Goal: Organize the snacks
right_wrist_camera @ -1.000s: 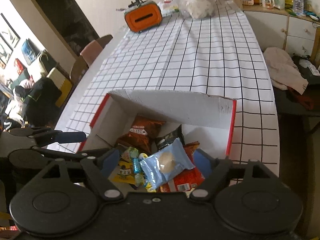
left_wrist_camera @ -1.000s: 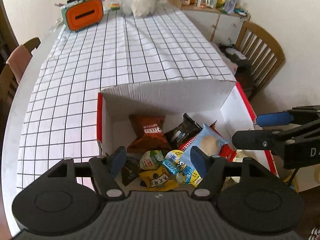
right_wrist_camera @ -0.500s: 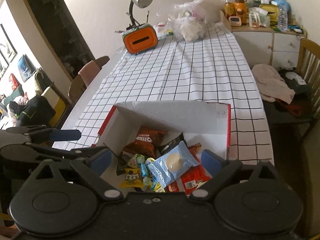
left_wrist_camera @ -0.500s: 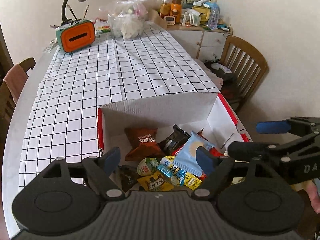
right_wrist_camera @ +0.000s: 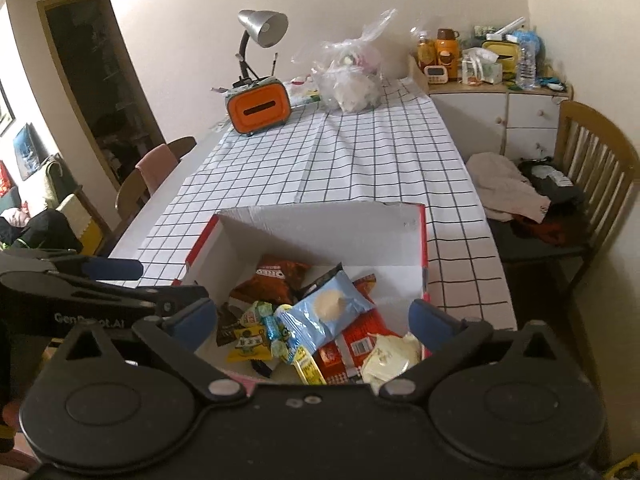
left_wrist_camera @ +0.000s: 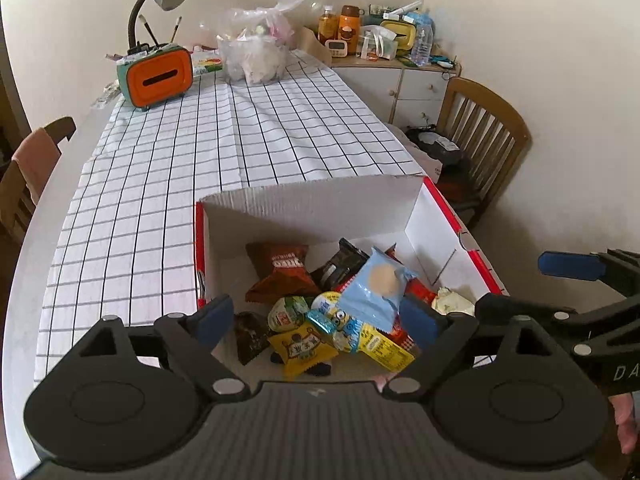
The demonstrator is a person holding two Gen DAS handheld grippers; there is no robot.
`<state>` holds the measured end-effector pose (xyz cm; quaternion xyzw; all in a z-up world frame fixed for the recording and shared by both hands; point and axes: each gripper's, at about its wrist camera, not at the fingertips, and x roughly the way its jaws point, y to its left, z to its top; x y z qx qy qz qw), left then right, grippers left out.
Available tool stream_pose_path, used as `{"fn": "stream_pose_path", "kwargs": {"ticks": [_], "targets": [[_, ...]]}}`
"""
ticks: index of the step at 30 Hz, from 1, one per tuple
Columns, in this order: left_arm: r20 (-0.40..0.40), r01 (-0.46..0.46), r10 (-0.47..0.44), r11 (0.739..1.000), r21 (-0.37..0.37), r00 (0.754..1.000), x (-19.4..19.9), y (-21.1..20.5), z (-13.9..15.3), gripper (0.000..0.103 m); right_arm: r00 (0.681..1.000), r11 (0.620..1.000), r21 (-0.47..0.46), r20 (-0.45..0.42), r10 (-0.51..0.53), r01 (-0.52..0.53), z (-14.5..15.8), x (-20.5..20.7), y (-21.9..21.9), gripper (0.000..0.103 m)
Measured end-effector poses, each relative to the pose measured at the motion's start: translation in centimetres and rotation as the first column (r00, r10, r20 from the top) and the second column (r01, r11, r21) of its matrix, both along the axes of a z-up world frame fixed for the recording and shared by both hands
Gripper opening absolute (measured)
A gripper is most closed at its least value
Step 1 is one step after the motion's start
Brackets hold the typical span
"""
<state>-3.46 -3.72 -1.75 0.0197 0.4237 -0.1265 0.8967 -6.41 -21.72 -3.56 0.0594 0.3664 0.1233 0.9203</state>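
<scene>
While hovering above box [left_wrist_camera: 320, 208] at counter [left_wrist_camera: 168, 184] edge: left claw [left_wrist_camera: 316, 316] and right claw [right_wrist_camera: 312, 320] both opening wide, nothing between jaws. Snacks [left_wrist_camera: 332, 304] piled inside box, blue packet [right_wrist_camera: 328, 312] topmost.

The open-topped box [left_wrist_camera: 320, 204] admits entry from above; its tall back wall blocks any approach from the far side. Snack packets [left_wrist_camera: 332, 312] crowd the floor, leaving bare room only at the far corners. Beyond, the checked tablecloth [left_wrist_camera: 240, 140] lies clear up to the orange holder [left_wrist_camera: 156, 76] and plastic bag [left_wrist_camera: 256, 56] (both at the far end).
</scene>
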Motion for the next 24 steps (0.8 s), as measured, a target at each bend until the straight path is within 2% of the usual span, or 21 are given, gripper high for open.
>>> {"fn": "stream_pose_path", "kwargs": {"ticks": [8, 14, 24], "targets": [[-0.014, -0.025, 0.025, 1.000, -0.005, 1.000, -1.2, 0.1, -0.2, 0.090, 0.996, 0.998, -0.019, 0.060, -0.065, 0.066, 0.3, -1.8, 0.1, 0.103], [-0.012, -0.050, 0.050, 0.999, -0.009, 0.999, -1.6, 0.3, 0.0, 0.090, 0.996, 0.997, -0.013, 0.062, -0.068, 0.069, 0.3, -2.3, 0.3, 0.103], [-0.007, -0.034, 0.034, 0.999, 0.001, 0.999, -2.2, -0.1, 0.1, 0.090, 0.995, 0.997, -0.014, 0.056, -0.080, 0.081, 0.2, -2.4, 0.3, 0.103]]}}
